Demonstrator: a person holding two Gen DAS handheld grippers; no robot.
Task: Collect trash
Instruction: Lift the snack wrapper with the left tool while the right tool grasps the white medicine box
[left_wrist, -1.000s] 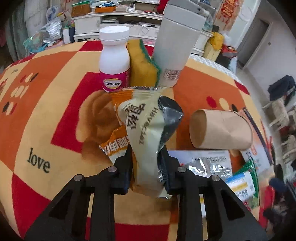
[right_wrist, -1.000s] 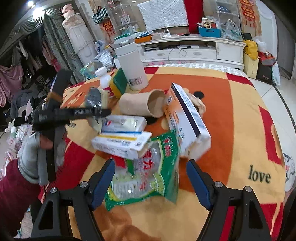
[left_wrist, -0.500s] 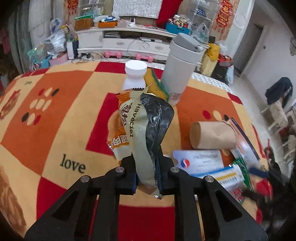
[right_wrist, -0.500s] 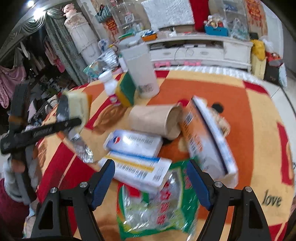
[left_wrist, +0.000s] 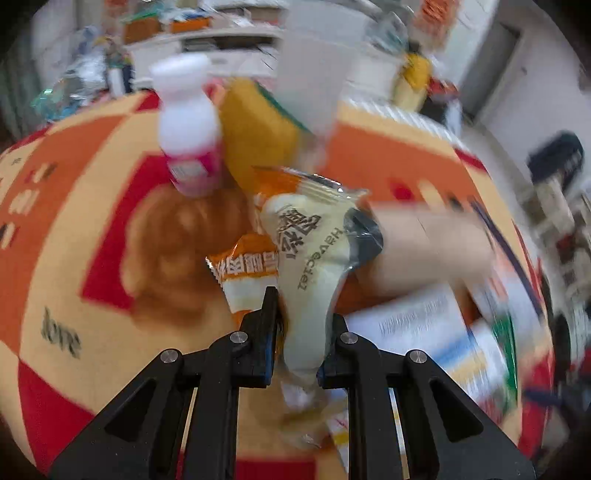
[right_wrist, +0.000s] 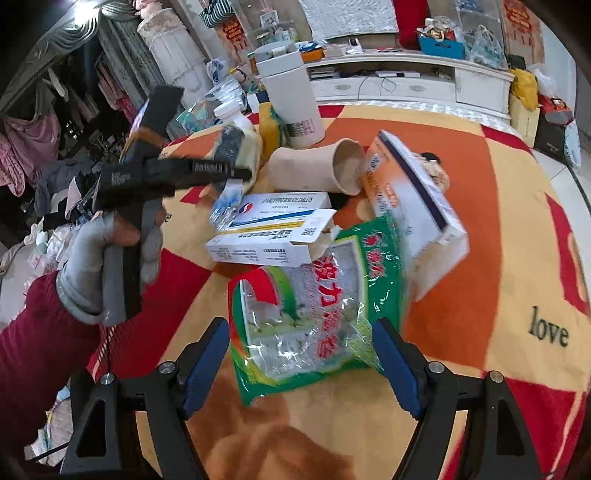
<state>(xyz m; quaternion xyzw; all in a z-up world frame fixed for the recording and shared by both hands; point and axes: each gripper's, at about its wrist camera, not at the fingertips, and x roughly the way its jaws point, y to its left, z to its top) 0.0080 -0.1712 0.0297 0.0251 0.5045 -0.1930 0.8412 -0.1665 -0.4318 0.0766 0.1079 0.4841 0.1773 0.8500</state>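
Observation:
My left gripper (left_wrist: 301, 332) is shut on a cream and black snack wrapper (left_wrist: 306, 251), and an orange wrapper (left_wrist: 247, 266) is pinched along with it. This view is blurred by motion. In the right wrist view the same left gripper (right_wrist: 236, 171) hangs at the left over the blanket, held by a grey-gloved hand (right_wrist: 107, 251), with the cream wrapper (right_wrist: 240, 146) in it. My right gripper (right_wrist: 301, 332) is open. Its blue pads stand on either side of the near end of a green plastic bag (right_wrist: 317, 306) without touching it.
On the orange, red and cream blanket (right_wrist: 498, 206) lie two white medicine boxes (right_wrist: 273, 243), an orange and white carton (right_wrist: 410, 206) and a cardboard tube (right_wrist: 314, 171). Behind them stand a white flask (right_wrist: 291, 99), a yellow sponge (right_wrist: 269, 125) and a white pill bottle (left_wrist: 188, 129).
The left gripper rose and drew back with the wrappers, then swung in close to the table again. The right gripper stays open and has shifted slightly over the green bag.

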